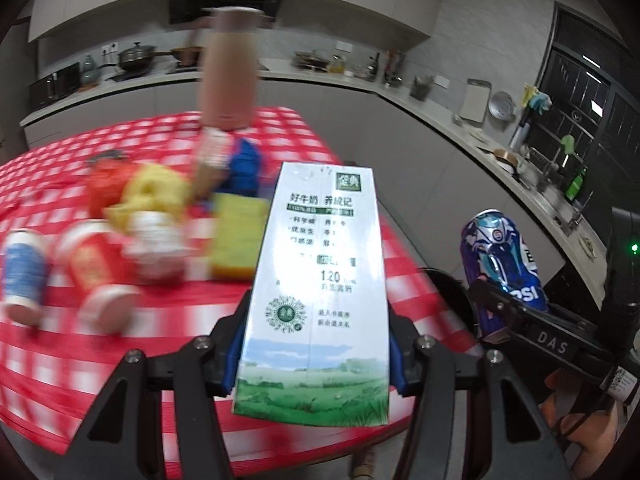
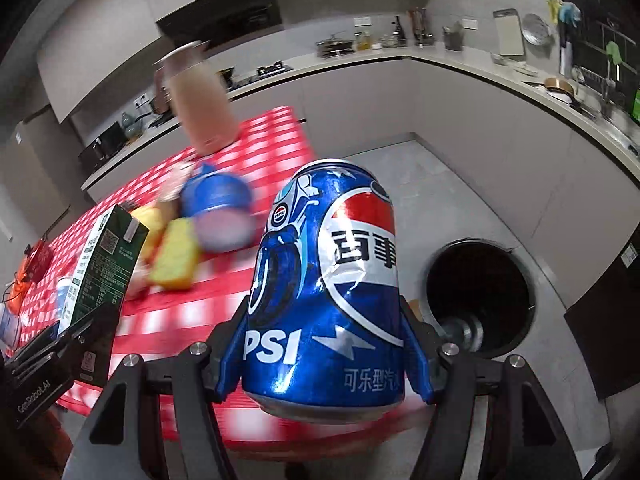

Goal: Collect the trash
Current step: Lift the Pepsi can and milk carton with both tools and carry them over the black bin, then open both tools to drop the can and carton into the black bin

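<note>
My left gripper (image 1: 316,344) is shut on a white and green milk carton (image 1: 320,280), held upright above the near edge of the red checked table (image 1: 160,360). My right gripper (image 2: 324,348) is shut on a blue Pepsi can (image 2: 328,280), dented, held upright past the table's edge. The can also shows in the left wrist view (image 1: 500,264), to the right of the carton. The carton also shows in the right wrist view (image 2: 104,264), at the left. A round black trash bin (image 2: 480,300) stands open on the floor, to the right of and below the can.
On the table lie blurred items: a tall pink jug (image 1: 230,76), a blue cup (image 1: 244,168), a yellow sponge (image 1: 236,236), red and white cups (image 1: 96,264), a blue and white cup (image 1: 22,268). Kitchen counters (image 1: 440,112) run behind and to the right.
</note>
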Demonstrator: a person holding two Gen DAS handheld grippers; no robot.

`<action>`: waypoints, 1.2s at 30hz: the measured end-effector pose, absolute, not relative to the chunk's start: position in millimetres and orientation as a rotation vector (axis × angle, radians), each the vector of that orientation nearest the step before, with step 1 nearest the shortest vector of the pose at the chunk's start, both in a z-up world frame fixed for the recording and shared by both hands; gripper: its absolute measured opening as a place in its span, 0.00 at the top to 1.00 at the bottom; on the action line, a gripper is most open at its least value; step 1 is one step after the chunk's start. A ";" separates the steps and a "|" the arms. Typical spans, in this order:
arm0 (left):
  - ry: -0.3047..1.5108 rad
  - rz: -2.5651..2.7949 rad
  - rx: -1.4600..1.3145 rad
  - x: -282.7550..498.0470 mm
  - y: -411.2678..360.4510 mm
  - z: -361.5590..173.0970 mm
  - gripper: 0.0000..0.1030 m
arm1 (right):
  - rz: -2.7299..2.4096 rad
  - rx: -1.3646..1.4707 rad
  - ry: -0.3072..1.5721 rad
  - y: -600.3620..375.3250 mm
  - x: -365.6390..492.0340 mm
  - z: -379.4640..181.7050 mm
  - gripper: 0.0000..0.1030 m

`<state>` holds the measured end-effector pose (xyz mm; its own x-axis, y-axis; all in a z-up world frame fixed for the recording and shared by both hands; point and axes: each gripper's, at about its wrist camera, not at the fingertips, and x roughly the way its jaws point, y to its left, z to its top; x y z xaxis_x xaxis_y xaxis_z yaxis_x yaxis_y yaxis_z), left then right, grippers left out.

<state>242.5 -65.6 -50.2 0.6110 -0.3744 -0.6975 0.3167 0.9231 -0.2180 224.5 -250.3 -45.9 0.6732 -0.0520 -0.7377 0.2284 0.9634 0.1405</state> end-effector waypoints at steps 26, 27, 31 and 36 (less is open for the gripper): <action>1.146 -0.359 -0.056 285.1 -325.1 -202.2 0.36 | -0.050 0.232 1.129 -556.4 274.4 -203.5 0.20; 1.150 -0.350 -0.056 286.6 -324.2 -205.3 0.31 | -0.057 0.227 1.120 -559.8 275.3 -205.5 0.18; 1.154 -0.309 -0.101 292.9 -317.6 -204.2 0.22 | -0.096 0.255 1.089 -576.6 277.3 -205.4 0.17; 1.098 -0.299 -0.112 279.8 -310.1 -162.0 0.22 | -0.111 0.259 1.043 -574.7 267.7 -175.4 0.17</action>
